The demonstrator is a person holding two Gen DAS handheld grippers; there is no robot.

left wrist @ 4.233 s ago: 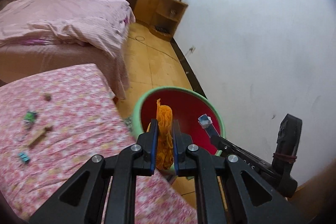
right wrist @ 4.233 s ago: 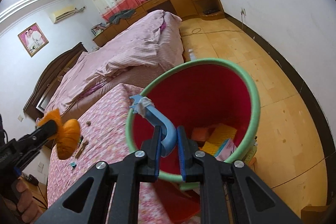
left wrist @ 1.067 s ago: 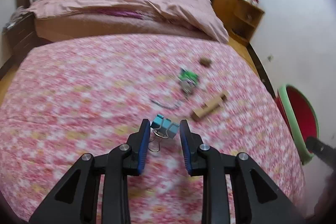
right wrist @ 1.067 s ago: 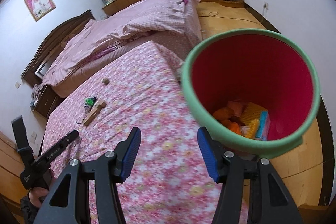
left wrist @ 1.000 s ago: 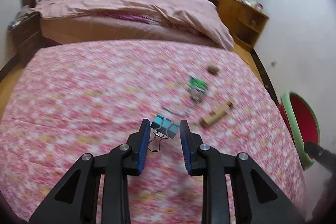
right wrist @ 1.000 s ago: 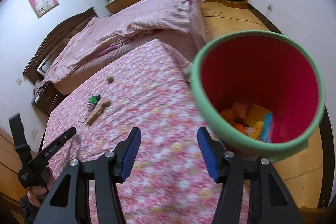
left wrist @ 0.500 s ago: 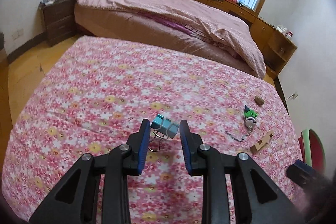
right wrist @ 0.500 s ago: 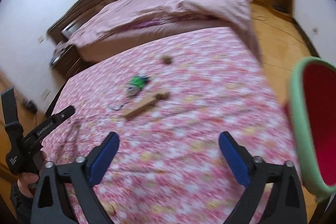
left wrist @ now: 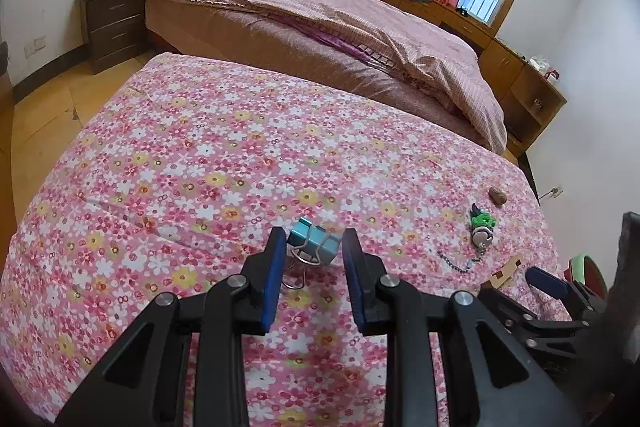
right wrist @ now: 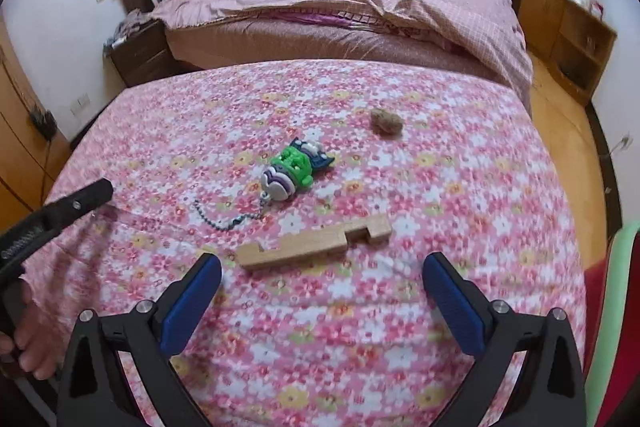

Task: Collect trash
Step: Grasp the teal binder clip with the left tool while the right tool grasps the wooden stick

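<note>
Gripping a teal binder clip [left wrist: 315, 240], left gripper [left wrist: 313, 259]; right gripper [right wrist: 320, 291] gapes.

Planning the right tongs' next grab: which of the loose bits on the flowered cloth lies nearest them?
The notched wooden block, lying flat just ahead of the open right tongs; the green toy keychain and brown lump lie farther off.

Both tools, left tool [left wrist: 313, 255] and right tool [right wrist: 322, 287], have black frames, silver screws and blue pads [right wrist: 191, 308]
</note>
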